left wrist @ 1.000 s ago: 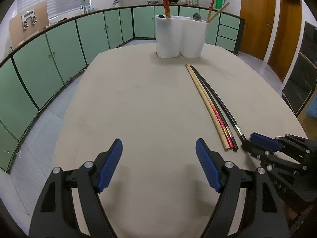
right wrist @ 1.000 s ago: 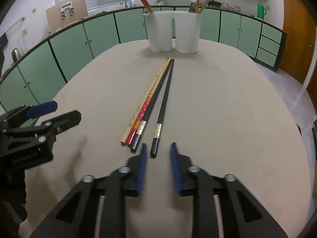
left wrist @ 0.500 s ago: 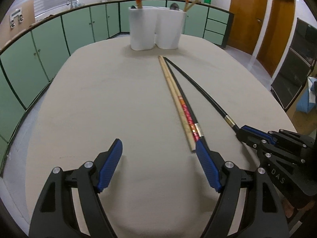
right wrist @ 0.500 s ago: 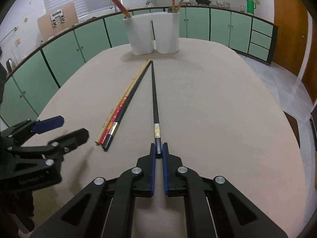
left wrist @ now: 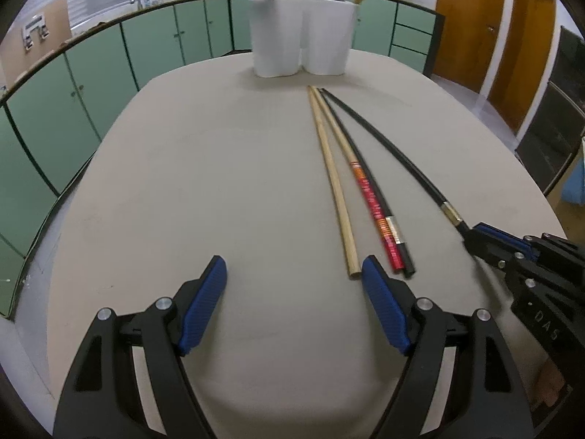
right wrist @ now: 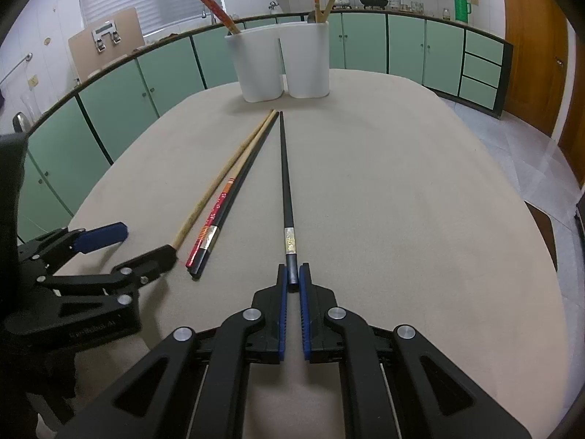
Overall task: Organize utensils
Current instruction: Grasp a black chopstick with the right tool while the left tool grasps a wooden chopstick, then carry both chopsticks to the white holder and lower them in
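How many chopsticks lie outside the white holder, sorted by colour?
Plain wood: 1
Red-patterned: 1
Black: 2, a loose black one and a gripped black one in the right gripper
Total: 4

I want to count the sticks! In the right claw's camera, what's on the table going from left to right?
Left claw → plain wooden chopstick → red patterned chopstick → black chopstick beside it → lone black chopstick, pinched at its near end by the right claw.
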